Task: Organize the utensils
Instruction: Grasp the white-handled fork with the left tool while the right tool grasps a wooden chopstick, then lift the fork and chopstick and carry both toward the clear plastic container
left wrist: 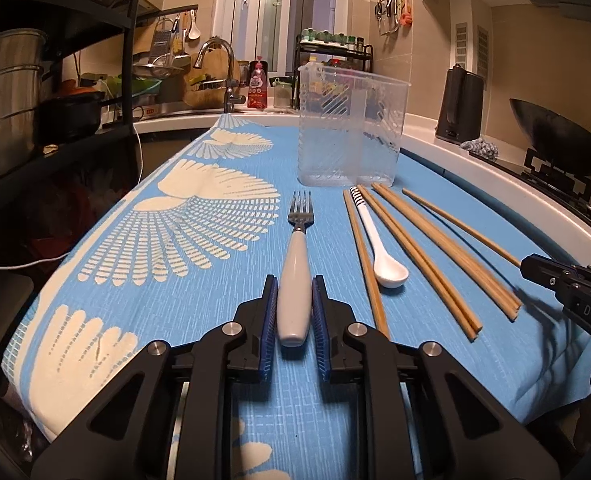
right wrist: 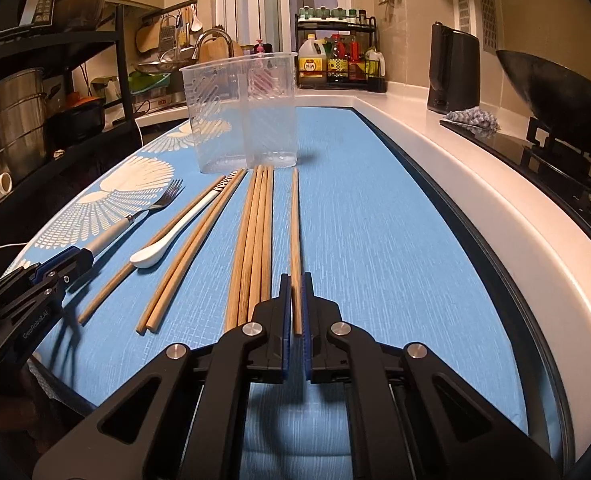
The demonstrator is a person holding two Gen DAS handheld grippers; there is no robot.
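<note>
Left wrist view: the left gripper (left wrist: 294, 312) has its blue pads closed against the pale handle of a fork (left wrist: 296, 276). The fork lies flat on the blue cloth (left wrist: 223, 320), its long axis running straight away from the gripper, tines toward a clear plastic holder (left wrist: 349, 128) standing upright near the cloth's far edge. To the fork's right lie a white spoon (left wrist: 379, 248) and several wooden chopsticks, all roughly parallel. In the right wrist view the right gripper (right wrist: 294, 308) is clenched on a single chopstick (right wrist: 295, 232), the one nearest the cloth's right edge, also pointing at the holder. The loose chopstick bundle (right wrist: 255, 240) lies just left of it. Both held pieces likely need lifting and tipping upright into the holder straight ahead
</note>
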